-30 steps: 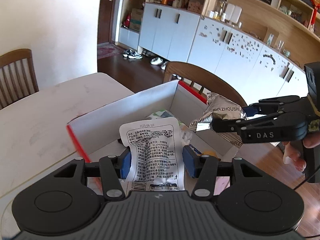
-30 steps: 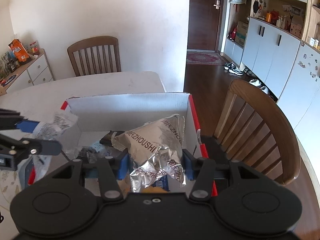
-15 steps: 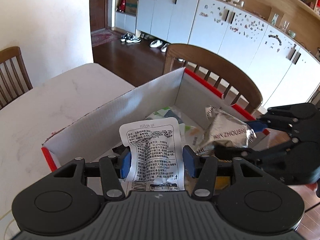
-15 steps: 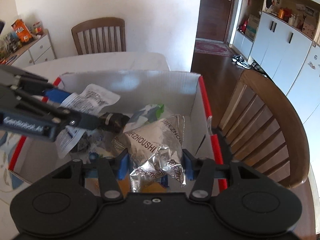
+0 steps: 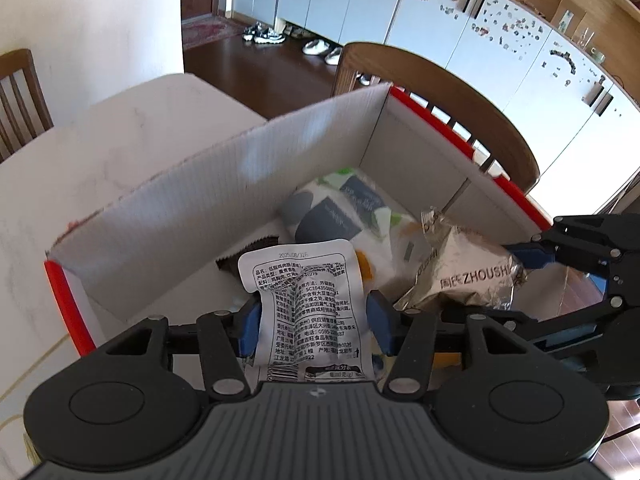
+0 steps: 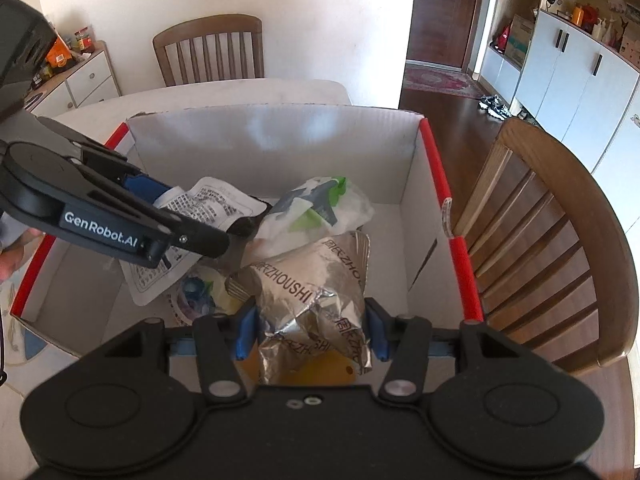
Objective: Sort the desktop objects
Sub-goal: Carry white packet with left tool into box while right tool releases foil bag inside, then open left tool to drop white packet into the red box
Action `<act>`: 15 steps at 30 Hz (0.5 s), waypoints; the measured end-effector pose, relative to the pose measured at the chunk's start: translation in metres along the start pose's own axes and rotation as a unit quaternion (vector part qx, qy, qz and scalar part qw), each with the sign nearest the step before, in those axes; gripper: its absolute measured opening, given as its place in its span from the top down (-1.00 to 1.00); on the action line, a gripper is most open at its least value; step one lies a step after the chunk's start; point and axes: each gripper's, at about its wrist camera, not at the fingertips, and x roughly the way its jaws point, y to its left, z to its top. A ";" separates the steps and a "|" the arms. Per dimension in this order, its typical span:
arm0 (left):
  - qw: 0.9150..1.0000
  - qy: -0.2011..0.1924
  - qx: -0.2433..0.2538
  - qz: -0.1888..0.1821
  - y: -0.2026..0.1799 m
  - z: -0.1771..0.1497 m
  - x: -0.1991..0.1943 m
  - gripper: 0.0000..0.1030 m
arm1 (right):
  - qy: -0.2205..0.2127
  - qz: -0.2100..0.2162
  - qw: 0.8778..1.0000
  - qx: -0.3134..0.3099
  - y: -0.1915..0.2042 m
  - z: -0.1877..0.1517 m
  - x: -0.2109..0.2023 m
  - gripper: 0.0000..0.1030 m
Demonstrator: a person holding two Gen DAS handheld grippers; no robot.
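A white cardboard box [image 5: 248, 168] with red edges stands on the table; it also shows in the right wrist view [image 6: 280, 148]. My left gripper [image 5: 312, 330] is shut on a white snack pouch [image 5: 308, 300] with black print, held over the box interior. My right gripper [image 6: 310, 330] is shut on a crinkled silver foil packet [image 6: 312, 292], also over the box. The foil packet shows in the left wrist view [image 5: 464, 280], the pouch in the right wrist view [image 6: 212, 208]. A white-green-blue packet [image 6: 320, 208] lies inside the box.
Small items, a blue ring [image 6: 194, 286] and something yellow [image 6: 320, 372], lie on the box floor. A wooden chair [image 6: 552, 240] stands just right of the box. Another chair [image 6: 208, 48] is at the far table side. The white table [image 5: 100, 152] extends left.
Both grippers have moved forward and down over the box, each keeping its packet. The box interior now fills both views.
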 end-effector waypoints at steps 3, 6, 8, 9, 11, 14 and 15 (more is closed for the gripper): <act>1.000 0.010 -0.006 0.000 0.003 -0.004 0.002 -0.02 | 0.000 -0.002 1.000 -0.003 0.001 0.001 0.001 -0.03; 1.000 0.012 -0.007 0.004 0.004 -0.008 0.003 -0.02 | -0.001 -0.004 1.000 -0.003 0.001 0.001 0.001 -0.08; 1.000 0.010 -0.007 0.005 0.005 -0.010 0.002 -0.06 | -0.001 -0.002 1.000 -0.001 0.000 0.001 0.000 -0.18; 1.000 0.009 -0.007 0.007 0.005 -0.010 0.002 -0.08 | -0.003 -0.003 1.000 0.001 0.000 0.000 -0.001 -0.21; 1.000 0.006 -0.002 0.009 0.002 -0.011 -0.001 -0.18 | -0.007 -0.005 1.000 0.002 -0.001 0.000 -0.003 -0.24; 1.000 0.000 0.008 0.015 -0.003 -0.011 -0.004 -0.37 | -0.014 -0.006 1.000 -0.001 -0.002 0.001 -0.007 -0.25; 1.000 -0.002 0.012 0.018 -0.004 -0.011 -0.005 -0.43 | -0.016 -0.006 1.000 -0.002 -0.002 0.001 -0.008 -0.25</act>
